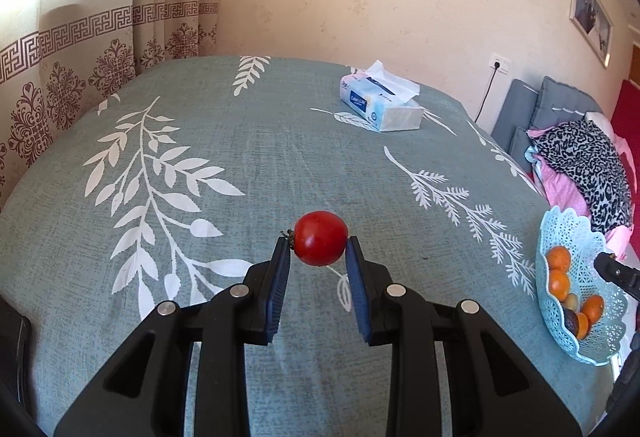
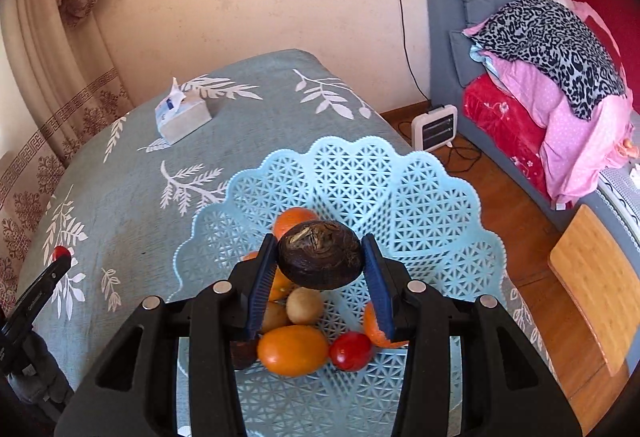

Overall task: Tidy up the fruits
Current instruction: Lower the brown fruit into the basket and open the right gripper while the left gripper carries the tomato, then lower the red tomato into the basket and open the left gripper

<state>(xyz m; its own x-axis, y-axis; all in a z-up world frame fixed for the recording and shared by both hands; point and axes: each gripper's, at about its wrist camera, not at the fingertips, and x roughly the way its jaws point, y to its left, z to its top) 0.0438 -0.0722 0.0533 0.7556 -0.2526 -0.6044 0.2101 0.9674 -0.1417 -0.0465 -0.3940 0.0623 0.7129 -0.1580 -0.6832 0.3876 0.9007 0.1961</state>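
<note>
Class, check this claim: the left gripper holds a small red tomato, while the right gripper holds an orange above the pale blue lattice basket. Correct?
Not quite. The right gripper holds a dark brown wrinkled fruit, not an orange, above the pale blue lattice basket, as the right wrist view shows. The rest stands.

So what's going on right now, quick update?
Left gripper shut on tomato. Right gripper holds dark fruit over blue basket. Nothing blocking.

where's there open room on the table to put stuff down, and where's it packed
Bare cloth runs wide from the curtain side across to the tissue box, and between that box and the blue basket. The basket's near floor is crowded with oranges and a small tomato; its far wall is free. Both grippers are loaded: left a tomato, right a dark fruit.
</note>
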